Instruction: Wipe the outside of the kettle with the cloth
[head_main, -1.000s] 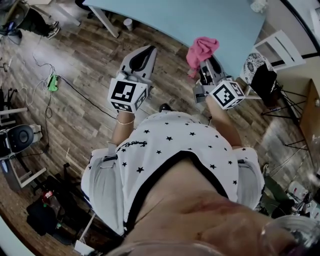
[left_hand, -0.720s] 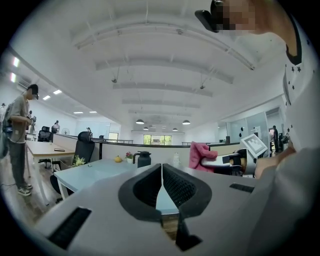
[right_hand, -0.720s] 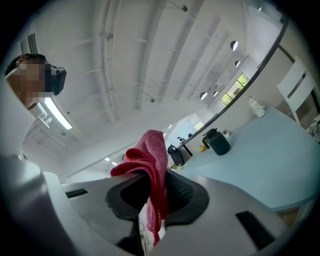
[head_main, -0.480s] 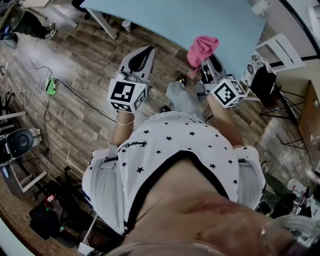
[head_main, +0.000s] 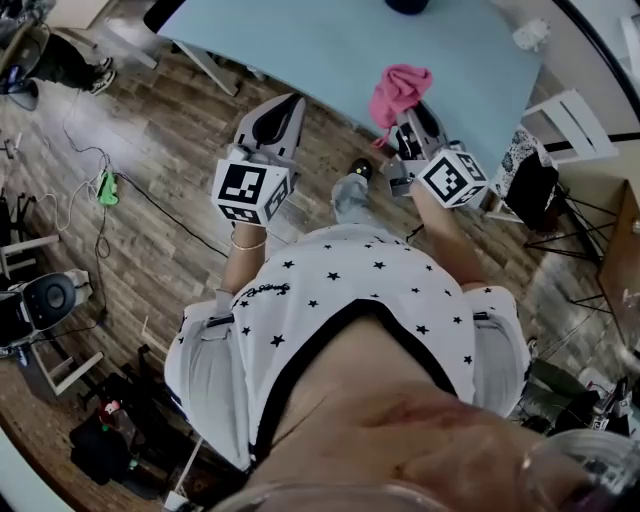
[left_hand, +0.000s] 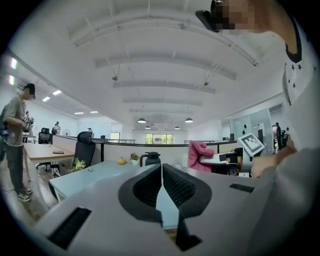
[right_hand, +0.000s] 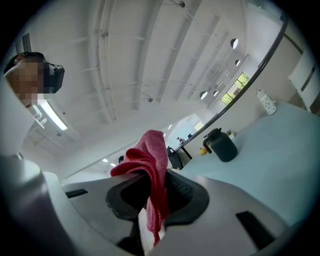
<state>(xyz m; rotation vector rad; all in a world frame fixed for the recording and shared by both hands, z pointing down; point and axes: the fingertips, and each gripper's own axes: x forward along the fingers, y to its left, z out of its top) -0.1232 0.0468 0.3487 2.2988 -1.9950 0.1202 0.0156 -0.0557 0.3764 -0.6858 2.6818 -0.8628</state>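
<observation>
The dark kettle (left_hand: 151, 159) stands far back on the light blue table (head_main: 320, 45); it also shows in the right gripper view (right_hand: 221, 145) and as a dark shape at the head view's top edge (head_main: 408, 5). My right gripper (head_main: 408, 120) is shut on the pink cloth (head_main: 397, 88), which drapes over its jaws (right_hand: 152, 170), in the air at the table's near edge. My left gripper (head_main: 288, 103) is shut with nothing in it (left_hand: 161, 167), held over the floor short of the table. Both grippers are well away from the kettle.
A yellow fruit (left_hand: 122, 161) and a small plant (left_hand: 134, 157) sit on the table near the kettle. A white object (head_main: 528, 35) lies at the table's right end, with a white chair (head_main: 555, 100) beside it. A person (left_hand: 17, 135) stands at left. Cables (head_main: 105, 190) cross the wooden floor.
Both grippers and the view have shifted toward the table. The kettle's dark edge has come into the head view. A leg now shows between the grippers. The cloth stays gripped.
</observation>
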